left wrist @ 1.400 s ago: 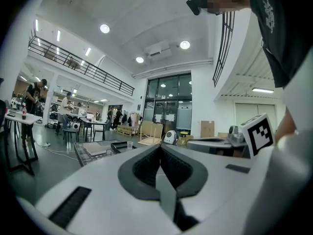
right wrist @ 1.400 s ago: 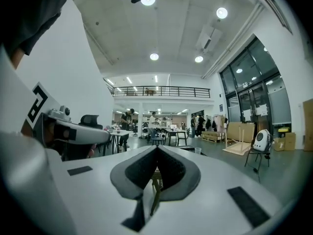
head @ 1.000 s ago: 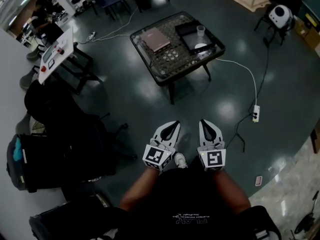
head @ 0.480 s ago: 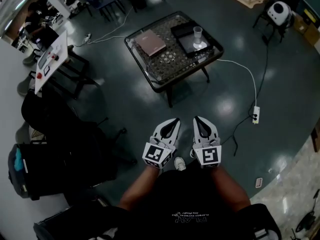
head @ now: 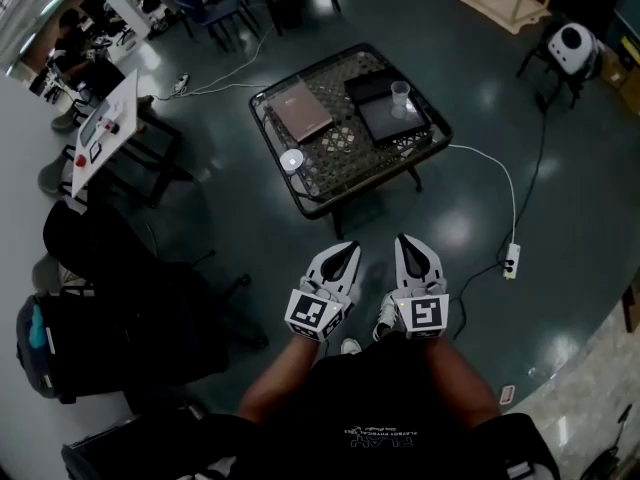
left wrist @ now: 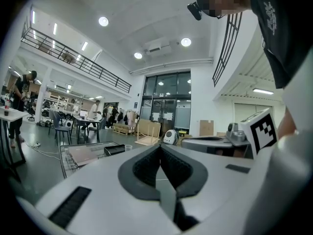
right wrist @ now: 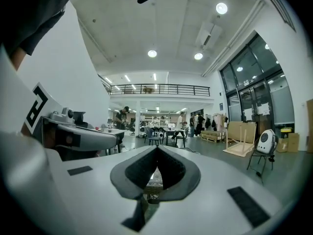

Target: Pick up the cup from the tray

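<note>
The clear plastic cup (head: 400, 93) stands upright on the flat black tray (head: 380, 120). The tray lies along the far-right edge of the dark square lattice-topped surface (head: 350, 150), between its far and right corners, and the cup is on the part of the tray closest to that edge. A pinkish-brown closed book (head: 302, 110) lies flat towards the left corner, apart from the tray. A small white round disc (head: 291, 160) sits by the near-left edge.

Both tools are well short of the surface, held side by side over the glossy dark green floor (head: 200, 218) just in front of the person's body and pointing towards the near corner. The left hand-held gripper (head: 345, 252) has its jaws brought fully together, with nothing between them; its own view shows the black pads (left wrist: 146, 168) meeting at the tip. Past them the cup (left wrist: 128, 147) and tray (left wrist: 115, 150) show small and far off on the left. The right hand-held gripper (head: 411, 244) is likewise closed tight and empty, its pads (right wrist: 171, 170) touching at the tip.

A white cable (head: 495, 168) runs from the surface's right corner across the floor to a white power strip (head: 511, 261). A black office chair (head: 140, 268) stands off to the left.
</note>
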Demonstrator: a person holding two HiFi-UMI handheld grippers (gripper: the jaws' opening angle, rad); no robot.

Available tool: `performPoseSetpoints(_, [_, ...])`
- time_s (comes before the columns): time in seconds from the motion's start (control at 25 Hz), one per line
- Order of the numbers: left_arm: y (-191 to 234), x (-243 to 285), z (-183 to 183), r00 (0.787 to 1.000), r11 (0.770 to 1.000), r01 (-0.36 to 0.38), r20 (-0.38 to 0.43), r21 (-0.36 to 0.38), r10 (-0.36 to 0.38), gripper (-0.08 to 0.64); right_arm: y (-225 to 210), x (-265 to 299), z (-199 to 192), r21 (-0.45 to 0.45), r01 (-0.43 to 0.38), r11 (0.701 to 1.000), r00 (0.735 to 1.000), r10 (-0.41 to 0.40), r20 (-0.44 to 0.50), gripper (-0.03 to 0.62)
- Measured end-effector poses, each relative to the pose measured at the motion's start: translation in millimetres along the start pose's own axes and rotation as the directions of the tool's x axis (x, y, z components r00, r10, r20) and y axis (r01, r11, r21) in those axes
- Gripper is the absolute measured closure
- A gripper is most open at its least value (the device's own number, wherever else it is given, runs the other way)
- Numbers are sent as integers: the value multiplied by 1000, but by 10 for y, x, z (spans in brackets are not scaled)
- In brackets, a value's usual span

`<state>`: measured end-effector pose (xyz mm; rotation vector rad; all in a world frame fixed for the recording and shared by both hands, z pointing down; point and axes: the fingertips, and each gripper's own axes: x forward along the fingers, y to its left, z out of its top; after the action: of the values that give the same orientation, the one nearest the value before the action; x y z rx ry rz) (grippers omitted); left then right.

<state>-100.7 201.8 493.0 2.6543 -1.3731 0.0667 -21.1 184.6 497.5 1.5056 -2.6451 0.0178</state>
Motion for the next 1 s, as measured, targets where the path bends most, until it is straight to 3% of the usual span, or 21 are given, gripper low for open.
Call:
performPoseSetpoints(0.48, [79,674,239,998,998,-54,14,20,54,552,-613,383,159,3,-35,999,999,35,-5,584])
performPoseSetpoints(1.0, [274,1032,222,999,999,-48,5,23,48,551,-938,709,24,19,9,1000,1000,-9,-16,584])
